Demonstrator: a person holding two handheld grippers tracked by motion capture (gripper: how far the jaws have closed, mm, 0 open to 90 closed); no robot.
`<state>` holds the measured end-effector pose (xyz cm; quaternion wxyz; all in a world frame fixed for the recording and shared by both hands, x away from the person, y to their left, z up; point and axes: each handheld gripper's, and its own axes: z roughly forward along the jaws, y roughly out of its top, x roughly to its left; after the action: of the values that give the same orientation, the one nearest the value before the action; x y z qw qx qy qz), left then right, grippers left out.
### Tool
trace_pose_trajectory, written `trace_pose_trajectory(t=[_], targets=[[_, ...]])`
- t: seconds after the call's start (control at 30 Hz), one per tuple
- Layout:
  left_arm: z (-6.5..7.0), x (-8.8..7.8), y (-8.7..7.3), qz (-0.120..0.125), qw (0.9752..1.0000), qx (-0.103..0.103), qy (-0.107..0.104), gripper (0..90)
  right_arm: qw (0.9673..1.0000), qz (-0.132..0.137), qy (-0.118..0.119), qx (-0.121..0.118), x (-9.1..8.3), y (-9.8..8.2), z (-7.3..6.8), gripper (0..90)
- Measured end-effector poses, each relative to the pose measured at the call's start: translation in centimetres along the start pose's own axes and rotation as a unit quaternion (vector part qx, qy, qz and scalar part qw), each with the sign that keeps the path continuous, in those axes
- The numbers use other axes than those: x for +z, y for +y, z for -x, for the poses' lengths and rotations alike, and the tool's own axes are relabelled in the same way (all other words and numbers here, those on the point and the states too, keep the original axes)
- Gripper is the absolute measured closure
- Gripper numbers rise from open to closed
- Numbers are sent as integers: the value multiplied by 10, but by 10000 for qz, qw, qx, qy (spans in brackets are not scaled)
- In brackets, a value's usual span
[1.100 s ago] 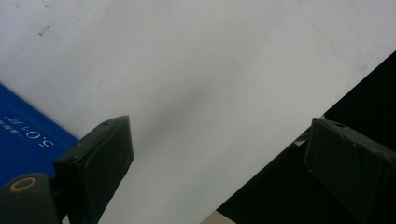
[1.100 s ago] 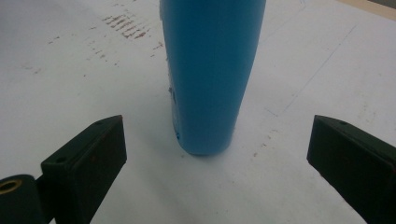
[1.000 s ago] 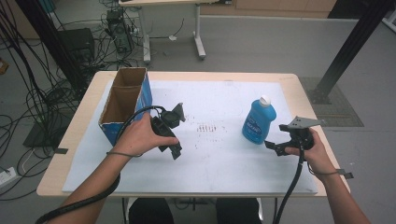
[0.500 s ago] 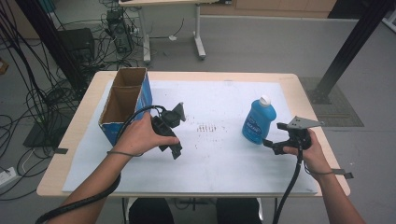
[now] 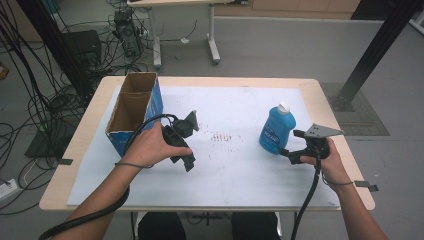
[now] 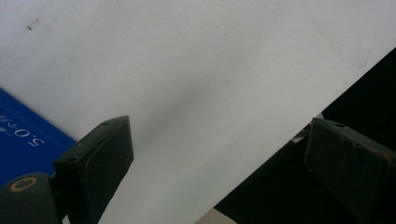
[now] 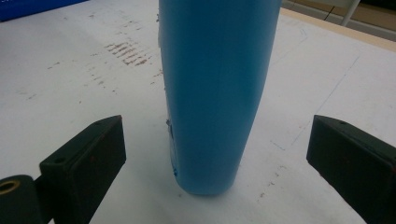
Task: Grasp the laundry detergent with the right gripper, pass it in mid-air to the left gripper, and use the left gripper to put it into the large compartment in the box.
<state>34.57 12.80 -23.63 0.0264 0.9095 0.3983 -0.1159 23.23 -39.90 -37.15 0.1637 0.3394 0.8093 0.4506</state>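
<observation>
A blue bottle (image 5: 276, 129) with a white cap stands upright on the white sheet at the right. My right gripper (image 5: 291, 144) is just in front of it, open. In the right gripper view the bottle (image 7: 217, 84) rises between the two spread jaws of this gripper (image 7: 215, 135), and neither jaw touches it. My left gripper (image 5: 187, 162) is held in the left hand near the middle-left of the sheet, tips pointing down at the paper. In the left gripper view this gripper (image 6: 219, 140) is open over bare white sheet, with nothing between its jaws.
An open cardboard box (image 5: 135, 112) with blue sides stands at the table's left; its blue wall (image 6: 23, 140) shows beside my left jaw. Brown smudges (image 5: 227, 137) mark the sheet's middle. The table's near edge (image 6: 299, 135) lies close below the left gripper.
</observation>
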Motion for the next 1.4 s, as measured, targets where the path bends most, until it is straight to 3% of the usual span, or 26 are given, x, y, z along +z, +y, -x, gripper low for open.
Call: trace_pose_trajectory(t=[0.3, 1.4], targets=[[0, 0, 1, -12, 10000, 3, 8, 82, 9999, 81, 134, -46, 8, -1, 2, 44], [-2, 0, -1, -4, 10000, -41, 14, 82, 9998, 112, 159, 65, 11, -2, 2, 42]])
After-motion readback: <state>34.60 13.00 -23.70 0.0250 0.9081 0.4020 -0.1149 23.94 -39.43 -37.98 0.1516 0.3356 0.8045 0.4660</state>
